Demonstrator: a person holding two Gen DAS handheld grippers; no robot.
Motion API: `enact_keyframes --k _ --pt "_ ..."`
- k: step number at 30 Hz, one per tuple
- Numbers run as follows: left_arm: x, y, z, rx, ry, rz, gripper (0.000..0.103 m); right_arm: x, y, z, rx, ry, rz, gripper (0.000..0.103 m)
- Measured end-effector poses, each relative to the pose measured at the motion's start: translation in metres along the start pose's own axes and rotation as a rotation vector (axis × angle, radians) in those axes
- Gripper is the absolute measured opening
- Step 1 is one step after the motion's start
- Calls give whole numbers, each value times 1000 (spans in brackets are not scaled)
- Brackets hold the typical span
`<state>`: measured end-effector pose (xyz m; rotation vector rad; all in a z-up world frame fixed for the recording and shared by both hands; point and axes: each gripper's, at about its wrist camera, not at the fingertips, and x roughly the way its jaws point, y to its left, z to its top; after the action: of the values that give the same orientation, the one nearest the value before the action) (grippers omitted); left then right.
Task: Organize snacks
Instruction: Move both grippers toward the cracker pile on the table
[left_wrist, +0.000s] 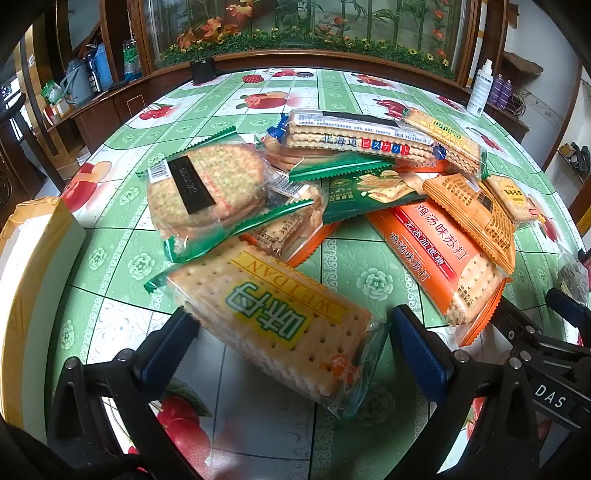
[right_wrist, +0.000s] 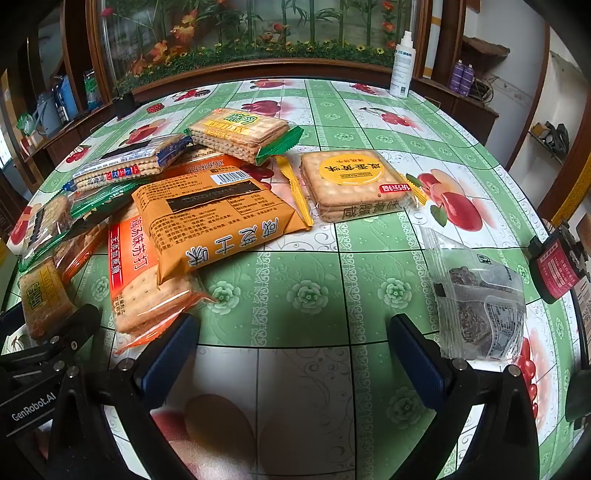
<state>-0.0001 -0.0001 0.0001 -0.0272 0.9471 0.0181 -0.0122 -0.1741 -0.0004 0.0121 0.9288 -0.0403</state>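
Green-and-white oilcloth with fruit prints covers the table (right_wrist: 306, 280), on which a loose pile of cracker packets (right_wrist: 155, 206) is heaped. The left tool (left_wrist: 291, 343) is spread wide, tilted downward, with a clear packet marked WEIDAN (left_wrist: 273, 321) lying between its blue pads (left_wrist: 417, 354); whether the pads touch it cannot be told. The right tool (right_wrist: 291, 354) is likewise released and nothing is held; only bare cloth is seen between its fingers. A square yellow-labelled cracker pack (right_wrist: 354, 184) lies apart from the pile, and a clear pouch of dark snacks (right_wrist: 476, 291) lies just beside the right tool's outer finger. A cardboard box (left_wrist: 33, 258) stands at the table's left edge.
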Motion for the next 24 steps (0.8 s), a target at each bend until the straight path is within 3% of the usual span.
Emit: enact_keyframes --k 13,17,21,24 --pt "-4 7 -4 41 27 -17 103 -1 -1 -1 -14 5 14 102" --pt "-23 14 -4 37 -30 4 103 -14 -8 -9 -22 5 6 102" --pt "-49 26 -2 13 -121 13 103 -39 -5 -6 -37 -52 30 102" --pt "-58 35 3 1 -147 24 103 -58 -2 -3 -51 -104 70 102"
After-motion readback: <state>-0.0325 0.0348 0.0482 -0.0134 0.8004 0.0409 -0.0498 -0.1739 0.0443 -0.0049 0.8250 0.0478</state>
